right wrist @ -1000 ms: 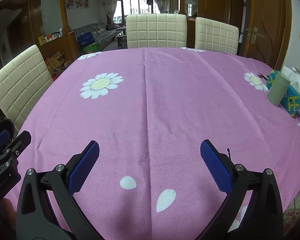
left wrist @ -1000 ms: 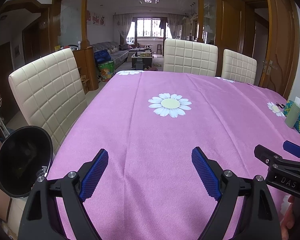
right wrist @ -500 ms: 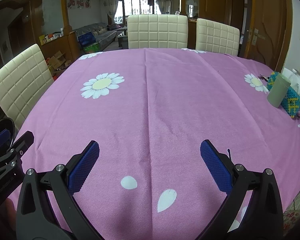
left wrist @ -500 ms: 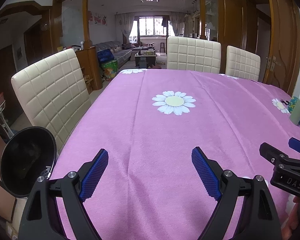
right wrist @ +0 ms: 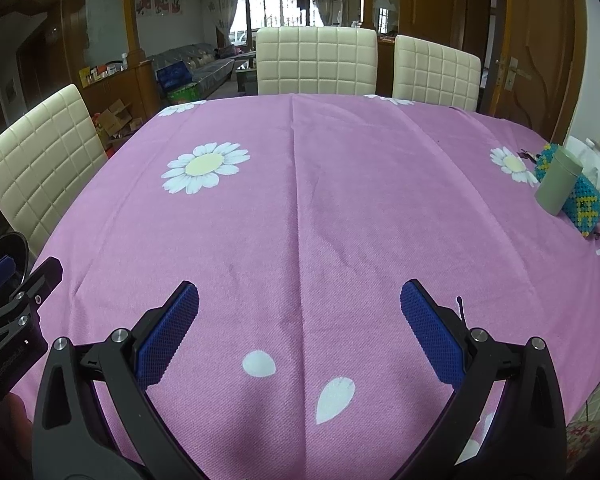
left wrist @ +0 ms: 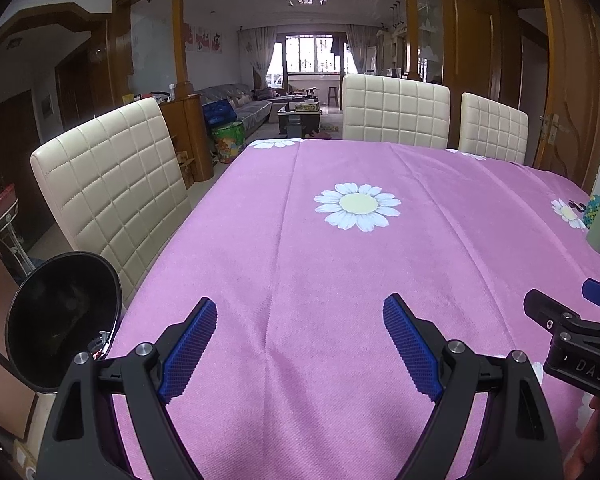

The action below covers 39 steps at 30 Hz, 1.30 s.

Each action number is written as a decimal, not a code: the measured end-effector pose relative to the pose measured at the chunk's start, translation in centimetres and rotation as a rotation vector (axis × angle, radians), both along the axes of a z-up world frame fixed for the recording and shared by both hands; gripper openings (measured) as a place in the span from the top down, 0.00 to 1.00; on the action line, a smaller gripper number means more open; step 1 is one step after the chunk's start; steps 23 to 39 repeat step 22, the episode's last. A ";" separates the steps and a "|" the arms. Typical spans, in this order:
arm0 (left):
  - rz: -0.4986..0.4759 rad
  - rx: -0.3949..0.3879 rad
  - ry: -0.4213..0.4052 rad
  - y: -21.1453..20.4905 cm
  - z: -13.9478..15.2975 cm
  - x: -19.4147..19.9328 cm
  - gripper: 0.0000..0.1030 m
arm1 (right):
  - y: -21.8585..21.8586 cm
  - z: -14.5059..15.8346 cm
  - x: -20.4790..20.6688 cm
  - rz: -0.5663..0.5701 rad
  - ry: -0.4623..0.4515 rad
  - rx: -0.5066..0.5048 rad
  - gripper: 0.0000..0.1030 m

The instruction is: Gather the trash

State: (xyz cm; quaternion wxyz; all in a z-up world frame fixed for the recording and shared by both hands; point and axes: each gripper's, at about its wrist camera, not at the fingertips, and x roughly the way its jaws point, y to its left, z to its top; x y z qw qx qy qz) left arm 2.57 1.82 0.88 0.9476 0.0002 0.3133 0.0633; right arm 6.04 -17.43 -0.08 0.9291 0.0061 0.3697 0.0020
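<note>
Fingers (left wrist: 196,344) of both grippers gape empty; only the left view shows the black bin (left wrist: 62,320) fully.

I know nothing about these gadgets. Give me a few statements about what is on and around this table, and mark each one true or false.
1. Both tools, left and right, are open and hold nothing. True.
2. The tablecloth is green with stripes. False: it is pink with white daisies.
3. A grey-green canister stands upright beside a beaded box. True.
4. The black bin sits on the table. False: it is off the table's left edge, beside a chair.
5. The right tool grips the canister. False: it is apart from it.
</note>
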 end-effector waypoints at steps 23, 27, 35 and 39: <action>-0.010 0.006 0.017 0.1 0.0 0.3 0.19 | -0.1 0.0 0.1 0.002 0.003 0.000 0.03; -0.010 0.006 0.017 0.1 0.0 0.3 0.19 | -0.1 0.0 0.1 0.002 0.003 0.000 0.03; -0.010 0.006 0.017 0.1 0.0 0.3 0.19 | -0.1 0.0 0.1 0.002 0.003 0.000 0.03; -0.010 0.006 0.017 0.1 0.0 0.3 0.19 | -0.1 0.0 0.1 0.002 0.003 0.000 0.03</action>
